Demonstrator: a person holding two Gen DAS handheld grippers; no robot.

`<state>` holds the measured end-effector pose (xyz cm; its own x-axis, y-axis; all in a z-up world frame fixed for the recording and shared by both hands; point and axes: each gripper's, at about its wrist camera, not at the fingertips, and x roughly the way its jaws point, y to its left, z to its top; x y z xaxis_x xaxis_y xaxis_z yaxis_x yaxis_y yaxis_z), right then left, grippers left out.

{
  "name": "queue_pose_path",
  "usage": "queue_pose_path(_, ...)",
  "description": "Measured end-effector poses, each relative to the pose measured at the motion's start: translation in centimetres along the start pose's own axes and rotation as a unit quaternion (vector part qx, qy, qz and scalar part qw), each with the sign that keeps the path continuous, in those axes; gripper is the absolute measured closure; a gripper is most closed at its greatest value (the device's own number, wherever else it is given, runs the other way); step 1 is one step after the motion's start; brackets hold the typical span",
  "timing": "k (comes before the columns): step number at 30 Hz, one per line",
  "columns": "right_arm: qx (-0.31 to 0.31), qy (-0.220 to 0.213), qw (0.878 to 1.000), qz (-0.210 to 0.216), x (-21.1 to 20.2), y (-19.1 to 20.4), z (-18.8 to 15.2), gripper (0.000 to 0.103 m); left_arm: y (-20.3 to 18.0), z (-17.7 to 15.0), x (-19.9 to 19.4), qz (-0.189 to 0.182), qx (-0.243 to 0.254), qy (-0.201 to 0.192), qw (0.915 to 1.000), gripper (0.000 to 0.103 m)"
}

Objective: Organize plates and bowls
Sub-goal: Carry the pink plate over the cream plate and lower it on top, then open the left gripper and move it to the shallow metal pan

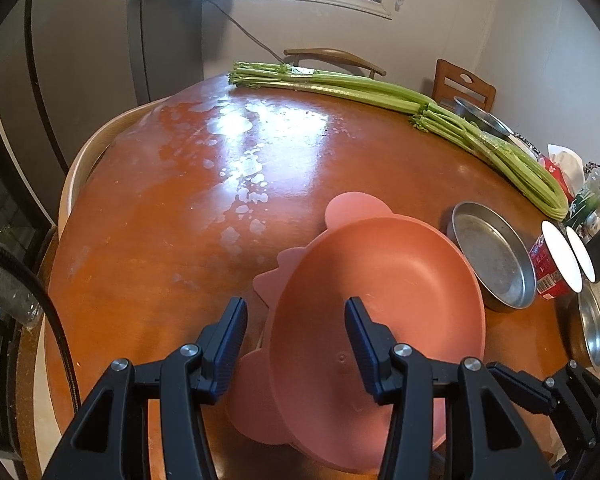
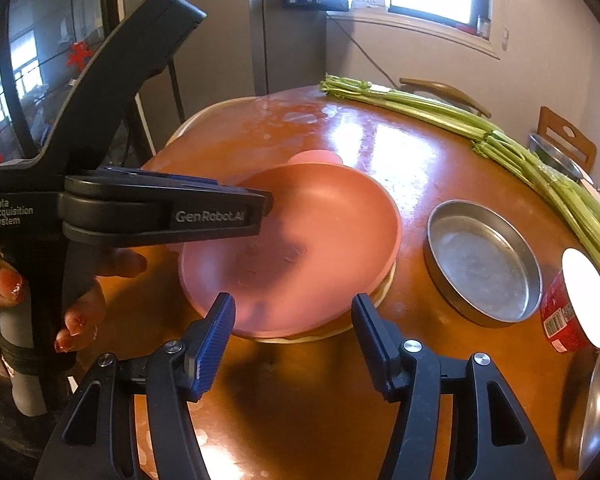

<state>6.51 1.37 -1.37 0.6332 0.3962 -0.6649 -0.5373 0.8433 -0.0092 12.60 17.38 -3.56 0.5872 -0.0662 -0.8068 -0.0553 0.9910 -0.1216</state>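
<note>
Salmon-pink plastic, a round shallow bowl (image 1: pixel 376 280), sits on the glossy reddish-brown wooden table (image 1: pixel 180 208), stacked on a pink plate with ear-shaped tabs (image 1: pixel 354 202); in the right wrist view we also note a pale rim under its near edge. We find the left gripper (image 1: pixel 296 344) straddling the bowl's near-left rim, one pad outside, one inside, jaws apart and not visibly pressing. The right gripper (image 2: pixel 294 340) stands just short of the near rim, jaws apart, nothing between them; the bowl lies directly ahead and below it. We judge the left hand nearer. Being round, the bowl offers no long axis. A round steel pan (image 2: pixel 484 260) sits just right of it. Legible writing on the left tool: "GenRobot.AI" and "Data Acquisition System".
</note>
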Motion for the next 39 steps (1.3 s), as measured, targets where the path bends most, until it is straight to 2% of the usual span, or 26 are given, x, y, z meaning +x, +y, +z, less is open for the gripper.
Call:
queue_pose_path(3, -0.004, -0.001, 1.0, 0.011, 0.0, 0.3, -0.1, 0.041, 0.0, 0.0, -0.3, 0.0, -0.003, -0.002, 1.0, 0.052)
queue_pose_path(12, 0.026, -0.016, 1.0, -0.001, -1.1, -1.4, -0.2, 0.041, -0.7, -0.1, -1.9, 0.002, 0.001, -0.016, 0.9999, 0.052)
queue_pose_path(39, 0.099, -0.079, 0.991, -0.034, -7.5, -6.0, -1.6, 0.04, -7.2, -0.3, -6.4, -0.007, 0.045, -0.054, 0.9975, 0.048)
